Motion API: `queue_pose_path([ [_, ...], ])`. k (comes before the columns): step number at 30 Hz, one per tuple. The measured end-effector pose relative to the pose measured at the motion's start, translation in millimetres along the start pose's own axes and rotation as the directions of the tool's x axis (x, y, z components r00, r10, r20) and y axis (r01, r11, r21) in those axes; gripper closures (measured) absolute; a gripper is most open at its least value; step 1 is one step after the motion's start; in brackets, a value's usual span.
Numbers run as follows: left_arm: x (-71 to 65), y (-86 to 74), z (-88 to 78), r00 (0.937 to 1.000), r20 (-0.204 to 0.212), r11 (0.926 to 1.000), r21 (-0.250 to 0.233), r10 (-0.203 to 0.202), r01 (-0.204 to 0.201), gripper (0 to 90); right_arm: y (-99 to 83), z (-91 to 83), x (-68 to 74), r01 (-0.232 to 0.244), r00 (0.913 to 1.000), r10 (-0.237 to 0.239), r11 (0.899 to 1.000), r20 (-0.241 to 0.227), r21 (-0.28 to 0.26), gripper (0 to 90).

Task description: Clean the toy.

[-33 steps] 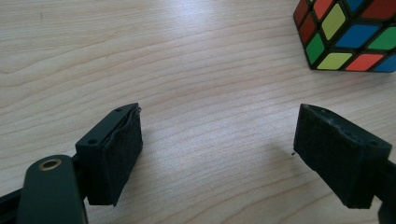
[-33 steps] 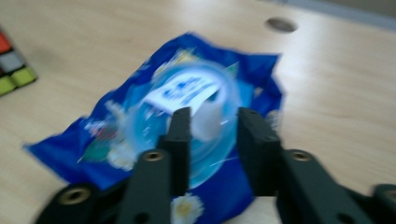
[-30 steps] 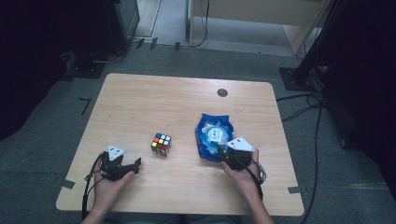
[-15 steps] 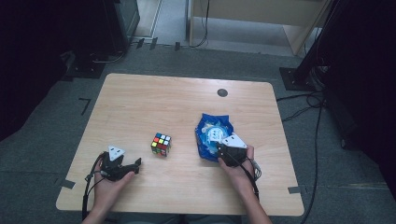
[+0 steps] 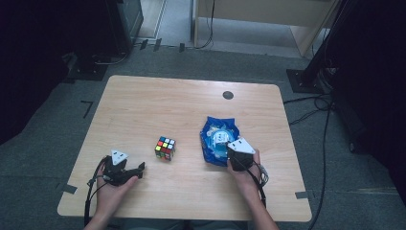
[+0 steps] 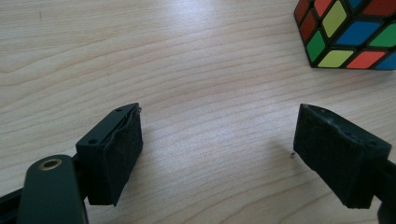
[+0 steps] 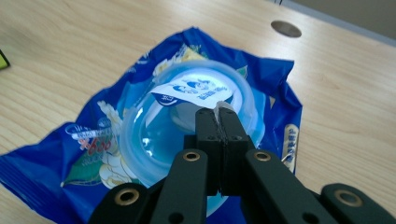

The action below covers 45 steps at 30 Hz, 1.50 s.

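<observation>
right claw (image 7: 219,112): jaws just closed, together, pinching the white label tab (image 7: 219,105) at the rim of the clear cup (image 7: 154,135)
cup: sits on blue wrapper (image 5: 210,143), desk (image 5: 158,105) right of centre, 3 o'clock from cube
left claw (image 6: 217,154): jaws apart, nothing between, resting low on desk at 7 o'clock
cube (image 5: 165,148): desk centre, 2 o'clock from left claw, untouched

Wooden table (image 5: 143,110) with cube (image 5: 165,148) and blue packet (image 5: 213,132).
</observation>
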<state>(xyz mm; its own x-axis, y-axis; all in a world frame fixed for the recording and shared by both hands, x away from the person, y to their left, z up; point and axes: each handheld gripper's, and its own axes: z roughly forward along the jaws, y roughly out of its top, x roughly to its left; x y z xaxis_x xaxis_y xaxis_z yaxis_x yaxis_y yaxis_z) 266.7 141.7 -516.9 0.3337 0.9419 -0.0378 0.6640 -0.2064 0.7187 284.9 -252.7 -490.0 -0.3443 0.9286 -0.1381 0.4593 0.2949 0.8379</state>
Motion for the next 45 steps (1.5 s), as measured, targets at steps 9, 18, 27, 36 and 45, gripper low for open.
queue_pose_path([
  [9, 0.2, 0.1, 0.0, 1.0000, 0.001, 1.0000, 0.000, 0.000, 0.000, 15.7, 12.5, -28.8, -13.9, -0.041, 0.9980, 0.047, 0.990, 0.042, -0.134, 90.0],
  [18, -0.1, 0.2, 0.2, 1.0000, 0.000, 1.0000, 0.001, 0.005, -0.005, 15.7, 19.0, -68.8, -48.4, -0.106, 0.9829, 0.141, 0.960, 0.119, -0.257, 90.0],
  [27, -0.3, 0.4, 0.6, 1.0000, 0.000, 1.0000, 0.000, 0.004, -0.004, 15.7, 26.3, -59.2, -34.5, -0.090, 0.9949, 0.098, 0.968, 0.022, -0.236, 90.0],
  [36, 0.3, 0.6, 0.7, 1.0000, 0.003, 1.0000, 0.000, 0.004, -0.004, 15.7, 44.1, -77.7, -28.3, -0.087, 0.9961, 0.078, 0.935, -0.041, -0.343, 90.0],
  [45, -0.6, 0.5, 0.8, 1.0000, -0.003, 1.0000, 0.001, 0.006, -0.006, 15.8, -7.3, -71.4, -56.2, -0.088, 0.9960, 0.089, 0.993, 0.001, -0.079, 85.2],
])
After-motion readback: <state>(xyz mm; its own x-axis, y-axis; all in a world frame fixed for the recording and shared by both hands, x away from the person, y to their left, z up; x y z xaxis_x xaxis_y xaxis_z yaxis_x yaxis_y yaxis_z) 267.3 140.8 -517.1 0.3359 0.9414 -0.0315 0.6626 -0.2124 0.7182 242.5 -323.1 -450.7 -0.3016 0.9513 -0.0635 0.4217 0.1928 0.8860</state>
